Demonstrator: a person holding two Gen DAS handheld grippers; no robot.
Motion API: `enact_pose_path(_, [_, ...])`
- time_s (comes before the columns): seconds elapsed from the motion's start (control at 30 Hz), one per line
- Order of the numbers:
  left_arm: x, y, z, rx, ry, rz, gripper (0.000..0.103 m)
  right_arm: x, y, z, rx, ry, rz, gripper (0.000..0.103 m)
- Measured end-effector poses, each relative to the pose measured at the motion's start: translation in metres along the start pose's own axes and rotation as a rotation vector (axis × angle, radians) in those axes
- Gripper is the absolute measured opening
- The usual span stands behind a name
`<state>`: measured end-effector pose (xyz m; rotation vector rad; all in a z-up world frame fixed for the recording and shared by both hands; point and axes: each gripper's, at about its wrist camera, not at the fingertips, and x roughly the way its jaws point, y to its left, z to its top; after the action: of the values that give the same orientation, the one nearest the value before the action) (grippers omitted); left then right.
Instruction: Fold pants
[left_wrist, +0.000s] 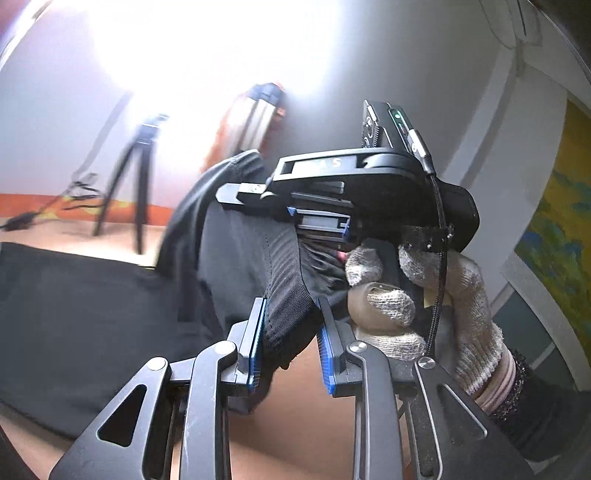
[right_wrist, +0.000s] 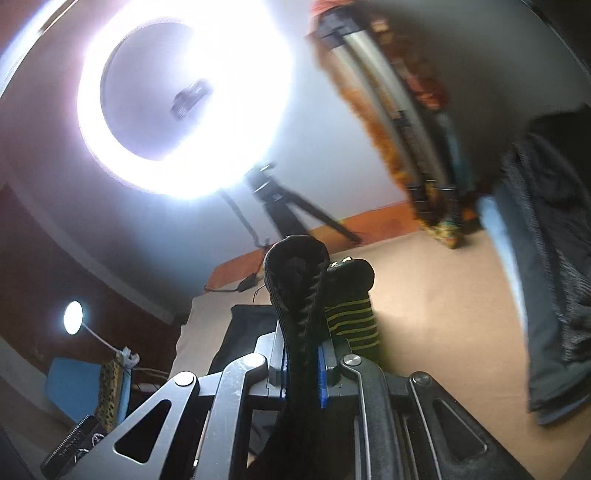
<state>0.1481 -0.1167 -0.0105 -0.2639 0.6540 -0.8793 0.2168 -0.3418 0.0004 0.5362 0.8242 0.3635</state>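
The black pants (left_wrist: 74, 314) lie partly on the tan surface (left_wrist: 295, 424), with one end lifted. My left gripper (left_wrist: 290, 306) is shut on the ribbed waistband, which bunches between its blue pads (left_wrist: 255, 339). Just above and behind it, a gloved hand (left_wrist: 469, 302) holds my right gripper (left_wrist: 319, 221), whose jaws pinch the same raised fabric. In the right wrist view my right gripper (right_wrist: 303, 347) is shut on a folded ridge of the pants (right_wrist: 295, 280) that stands up between its fingers. More dark cloth (right_wrist: 546, 258) hangs blurred at the right.
A bright ring light (right_wrist: 88, 92) and a black tripod (right_wrist: 280, 206) stand behind the surface, with cables (left_wrist: 44, 214) at its far edge. A black and yellow striped piece (right_wrist: 351, 321) sits beside the held fold. A small lamp (right_wrist: 72, 317) and blue seat (right_wrist: 74, 384) are at the left.
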Motion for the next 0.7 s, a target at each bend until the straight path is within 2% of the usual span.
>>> enact_pose_path(0.4, [-0.071,0.09,-0.013,-0.142,-0.094,0.133,0.024,0.101,0.098,-0.015,-0.139,0.094,-0.018,0.01])
enact_pose_path(0.7, [-0.096,0.15,-0.035,-0.28,-0.09,0.218,0.024,0.189,0.142,-0.039,-0.198,0.191,-0.045,0.01])
